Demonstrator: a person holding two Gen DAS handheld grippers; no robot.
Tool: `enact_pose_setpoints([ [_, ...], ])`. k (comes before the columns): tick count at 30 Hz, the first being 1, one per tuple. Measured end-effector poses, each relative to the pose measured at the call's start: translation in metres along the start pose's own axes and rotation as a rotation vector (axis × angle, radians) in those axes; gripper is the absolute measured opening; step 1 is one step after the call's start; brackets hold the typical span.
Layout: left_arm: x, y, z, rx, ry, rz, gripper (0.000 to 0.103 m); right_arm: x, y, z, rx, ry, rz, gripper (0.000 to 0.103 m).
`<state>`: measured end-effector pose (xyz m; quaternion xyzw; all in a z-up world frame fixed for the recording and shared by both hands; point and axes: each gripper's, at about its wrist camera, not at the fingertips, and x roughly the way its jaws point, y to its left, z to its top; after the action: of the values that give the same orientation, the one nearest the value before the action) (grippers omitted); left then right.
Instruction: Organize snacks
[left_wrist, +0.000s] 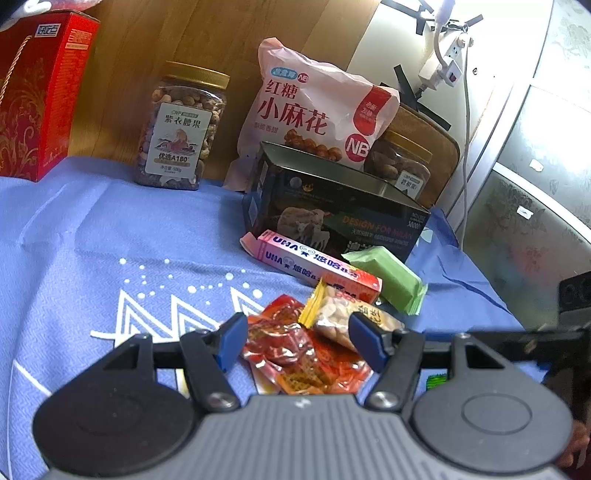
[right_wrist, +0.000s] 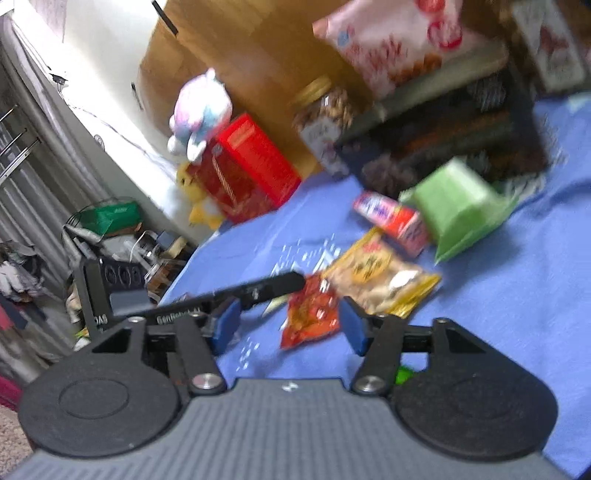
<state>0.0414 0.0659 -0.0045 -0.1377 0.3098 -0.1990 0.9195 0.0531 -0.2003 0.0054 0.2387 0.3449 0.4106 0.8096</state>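
Small snacks lie on the blue cloth (left_wrist: 110, 240): red spicy packets (left_wrist: 295, 354), a yellow-ended nut packet (left_wrist: 347, 314), a pink candy box (left_wrist: 317, 266) and a green packet (left_wrist: 388, 280). My left gripper (left_wrist: 301, 341) hovers low over the red packets, its blue pads apart on either side of them, so it is open. In the blurred right wrist view, my right gripper (right_wrist: 290, 326) is open too, with a red packet (right_wrist: 310, 317) on the cloth just beyond its fingers. The nut packet (right_wrist: 380, 277), candy box (right_wrist: 391, 218) and green packet (right_wrist: 458, 206) lie further ahead.
At the back stand a red gift box (left_wrist: 37, 96), a jar of nuts (left_wrist: 181, 129), a pink snack bag (left_wrist: 314, 110), a black box (left_wrist: 332, 214) and a second jar (left_wrist: 402, 162). A wooden panel rises behind them. Plush toys (right_wrist: 201, 110) sit on and beside the red box.
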Motion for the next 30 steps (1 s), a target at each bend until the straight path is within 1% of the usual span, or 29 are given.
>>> enact_pose_setpoints([
  [3, 0.000, 0.000, 0.000, 0.002, 0.002, 0.000, 0.062, -0.010, 0.001, 0.003, -0.011, -0.048, -0.036, 0.069],
  [7, 0.000, 0.000, 0.000, -0.002, 0.000, -0.002, 0.062, -0.012, -0.004, 0.001, -0.017, -0.053, -0.090, 0.070],
  [10, -0.001, 0.001, 0.001, -0.006, -0.005, -0.005, 0.062, -0.001, -0.008, -0.002, -0.006, -0.019, -0.139, 0.070],
  [14, -0.003, 0.003, 0.002, -0.018, -0.014, -0.004, 0.062, 0.024, -0.011, -0.006, -0.011, 0.068, -0.215, 0.071],
  [18, -0.004, 0.005, 0.003, -0.031, -0.019, 0.001, 0.062, 0.036, 0.000, -0.006, -0.065, 0.086, -0.221, 0.071],
  [22, -0.006, 0.007, 0.005, -0.041, -0.027, 0.008, 0.062, 0.051, 0.013, -0.011, -0.124, 0.128, -0.192, 0.071],
  [25, -0.006, 0.010, 0.006, -0.054, -0.028, 0.011, 0.062, 0.053, 0.022, -0.013, -0.167, 0.139, -0.188, 0.071],
  [30, -0.006, 0.010, 0.006, -0.051, -0.023, 0.007, 0.062, 0.030, 0.024, -0.009, -0.178, 0.076, -0.215, 0.071],
])
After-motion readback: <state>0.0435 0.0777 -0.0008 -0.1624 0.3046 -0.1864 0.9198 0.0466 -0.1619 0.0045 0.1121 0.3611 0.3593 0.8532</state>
